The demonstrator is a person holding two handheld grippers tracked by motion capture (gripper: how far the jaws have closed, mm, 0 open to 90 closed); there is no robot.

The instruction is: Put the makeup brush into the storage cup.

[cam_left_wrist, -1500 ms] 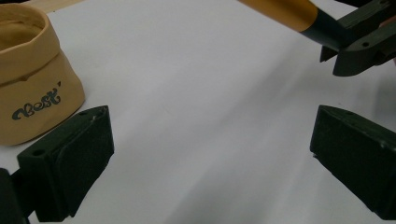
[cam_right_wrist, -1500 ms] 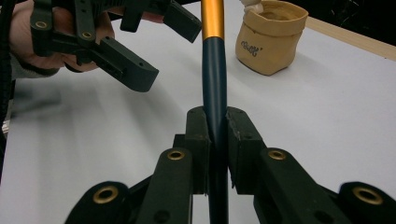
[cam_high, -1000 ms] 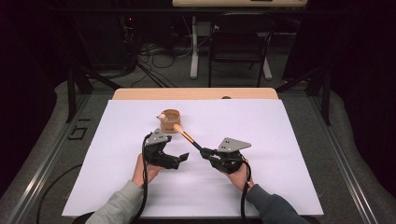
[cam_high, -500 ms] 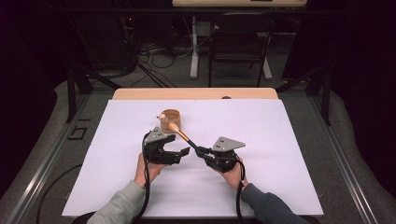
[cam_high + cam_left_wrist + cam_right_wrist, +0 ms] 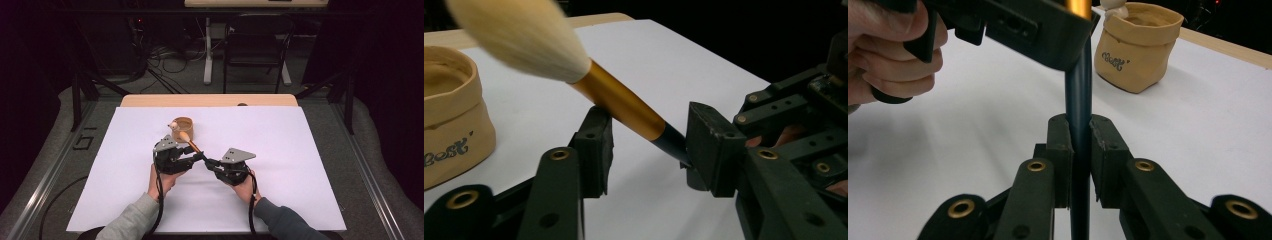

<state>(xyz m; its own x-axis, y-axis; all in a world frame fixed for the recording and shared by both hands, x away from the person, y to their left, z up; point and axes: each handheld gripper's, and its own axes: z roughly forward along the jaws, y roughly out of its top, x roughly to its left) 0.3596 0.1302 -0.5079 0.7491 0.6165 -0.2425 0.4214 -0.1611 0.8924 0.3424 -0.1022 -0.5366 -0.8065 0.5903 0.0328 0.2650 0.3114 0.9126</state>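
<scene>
Two grippers meet on one makeup brush (image 5: 624, 107), held above the white table cover (image 5: 310, 165) just in front of the tan pouch (image 5: 183, 128). The right gripper (image 5: 1081, 142) is clamped on its dark handle end, the long axis running up toward the bristles near the pouch. The left gripper (image 5: 649, 145) has just been closing around the gold ferrule, one pad touching, the other with a gap.

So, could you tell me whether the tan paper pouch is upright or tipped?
Upright: the tan paper pouch stands on its base, mouth facing up.
</scene>
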